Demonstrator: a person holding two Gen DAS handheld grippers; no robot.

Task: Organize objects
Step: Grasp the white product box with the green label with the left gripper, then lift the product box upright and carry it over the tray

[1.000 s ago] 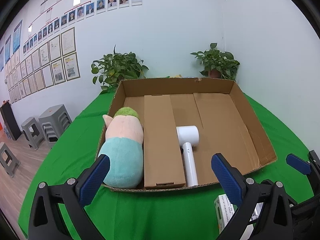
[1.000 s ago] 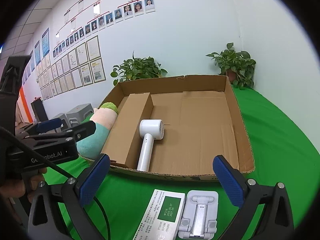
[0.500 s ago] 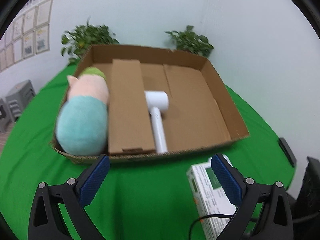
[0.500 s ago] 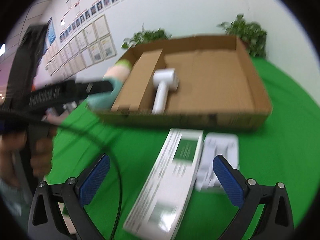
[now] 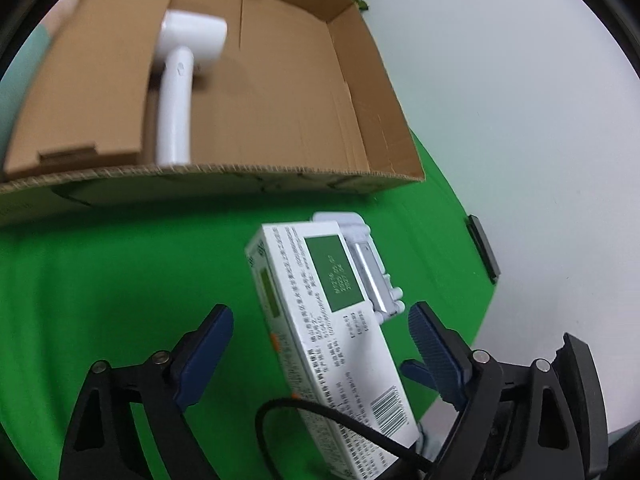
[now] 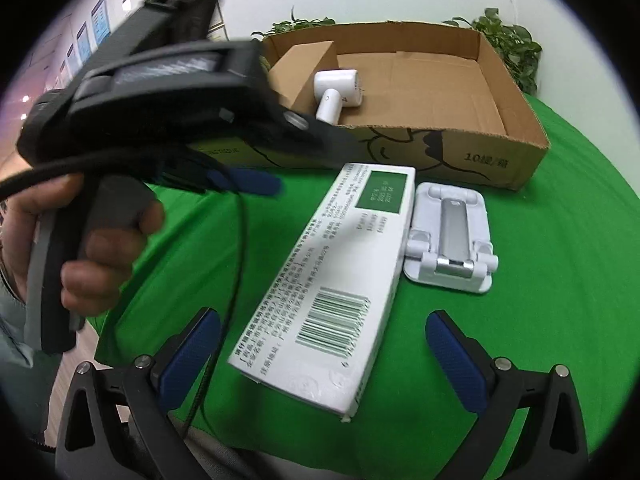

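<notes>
Left wrist view: left gripper [image 5: 320, 340] points down at the white carton [image 5: 328, 320] lying flat on the green cloth [image 5: 120, 280]. Carton sits between the blue pads [image 5: 208, 344], skewed to the gripper axis and closer to the right-hand pad. Jaws have just been closing but there is a clear gap on both sides, so they stand apart, no contact. The white phone stand [image 5: 368, 264] lies ahead of the gripper, touching the carton's far right edge. Further ahead is the cardboard box [image 5: 280, 184] with the white hair dryer [image 5: 180, 72] and a brown inner box [image 5: 88, 80] inside; its right half is bare.

Right wrist view: right gripper [image 6: 320, 356] has its jaws wide apart, holding nothing. The carton's near end with the barcode is just ahead, between the pads but short of them. The phone stand lies ahead and right, the cardboard box beyond both. The left gripper, held in a hand [image 6: 100, 248], comes in from the upper left, tips over the carton's far end.

Step, as I read it: pre-grasp on the carton, left side leading. Next move needs the wrist rotated to square the pads with the carton's long sides, then close. Risk: the right-hand pad catches the phone stand.
</notes>
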